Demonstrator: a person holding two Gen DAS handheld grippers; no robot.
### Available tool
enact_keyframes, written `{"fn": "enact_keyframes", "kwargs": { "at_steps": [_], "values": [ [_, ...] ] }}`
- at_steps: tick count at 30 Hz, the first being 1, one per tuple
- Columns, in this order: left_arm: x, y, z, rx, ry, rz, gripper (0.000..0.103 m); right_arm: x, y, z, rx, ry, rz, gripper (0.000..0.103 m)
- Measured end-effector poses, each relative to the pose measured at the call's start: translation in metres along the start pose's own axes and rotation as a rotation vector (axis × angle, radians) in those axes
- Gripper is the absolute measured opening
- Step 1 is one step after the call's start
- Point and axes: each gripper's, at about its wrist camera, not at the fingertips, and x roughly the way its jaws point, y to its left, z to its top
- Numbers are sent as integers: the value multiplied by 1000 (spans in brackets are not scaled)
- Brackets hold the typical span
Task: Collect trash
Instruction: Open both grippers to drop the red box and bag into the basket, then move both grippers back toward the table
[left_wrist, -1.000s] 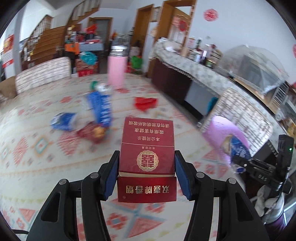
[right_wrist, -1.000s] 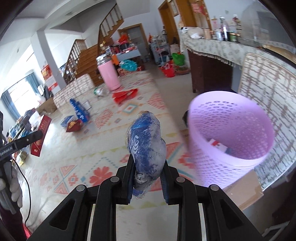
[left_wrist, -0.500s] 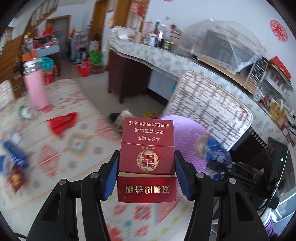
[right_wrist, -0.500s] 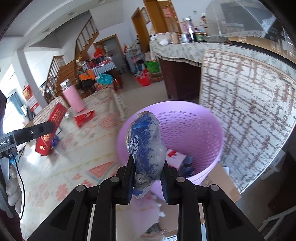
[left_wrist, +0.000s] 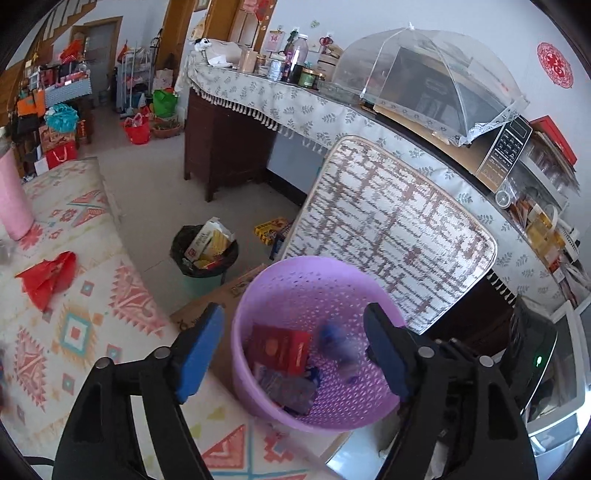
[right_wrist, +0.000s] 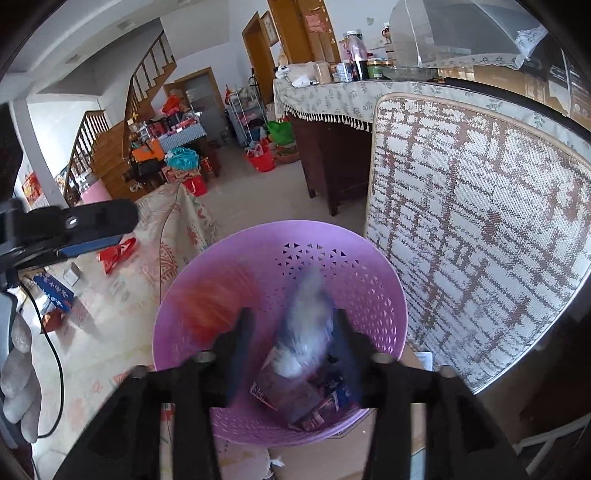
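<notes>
A purple perforated basket (left_wrist: 317, 273) stands on cardboard by the table edge; it also shows in the right wrist view (right_wrist: 236, 254). My left gripper (left_wrist: 293, 349) is open and empty above it. A red cigarette box (left_wrist: 280, 347) lies inside the basket. My right gripper (right_wrist: 290, 350) is open over the basket. A blue crumpled bag (right_wrist: 304, 325), blurred, drops between its fingers; it shows blurred in the left wrist view (left_wrist: 338, 345).
A patterned tablecloth (left_wrist: 74, 317) holds a red wrapper (left_wrist: 48, 275) and a pink flask (left_wrist: 13, 199). A dark bin (left_wrist: 205, 258) with boxes stands on the floor. A woven chair back (left_wrist: 391, 236) rises behind the basket. A sideboard (left_wrist: 229, 144) is beyond.
Both grippers moved over the purple basket and opened. The red box left my left gripper and lies in the basket. The blue bag left my right gripper and is falling.
</notes>
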Motion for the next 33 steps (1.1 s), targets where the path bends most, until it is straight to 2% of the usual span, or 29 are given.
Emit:
{"fn": "enact_keyframes", "kwargs": {
  "at_steps": [6,12,18,24,28,33],
  "values": [
    [-39,21,-23,-8,-27,43,77,-4,6,-4,-2,-8,5,56],
    [-104,74,-57,-51,-84,163,77,-12,29,-7,-29,-13,33,57],
    [-172,165,-98,-188,-124,338,78,-16,69,-12,-86,-4,76,59],
    [-207,266,-117,-332,-110,486,78,-11,121,-17,-148,28,142,60],
    [-208,330,-105,-392,-69,522,78,-4,161,-20,-195,52,196,61],
    [-189,388,-82,-444,-19,461,78,10,204,-26,-234,94,256,61]
  ]
}}
